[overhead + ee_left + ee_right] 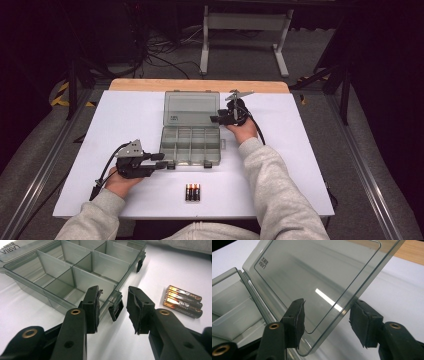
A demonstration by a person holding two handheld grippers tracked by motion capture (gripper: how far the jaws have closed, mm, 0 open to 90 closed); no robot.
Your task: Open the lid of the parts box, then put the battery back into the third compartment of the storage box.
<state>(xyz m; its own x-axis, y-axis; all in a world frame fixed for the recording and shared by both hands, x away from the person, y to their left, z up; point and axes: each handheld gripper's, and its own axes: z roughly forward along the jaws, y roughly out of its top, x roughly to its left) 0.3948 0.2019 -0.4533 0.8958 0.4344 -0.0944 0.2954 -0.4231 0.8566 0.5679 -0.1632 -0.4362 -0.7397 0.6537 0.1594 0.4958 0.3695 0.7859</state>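
While the high view shows batteries [193,192], right gripper [326,321] frames the lid [317,282].

Ahead of my left jaws the organizer box [75,272] runs off the frame's top-left edge; its lid [317,285], between my right jaws, is cut off above, and its label [261,262] is too blurred to read.

High view overhead, facing forward-down; both gripper views close, sharing organizer box [190,138].

Left claw [161,161] low, jaws apart, right claw [216,119] level, jaws parted wide
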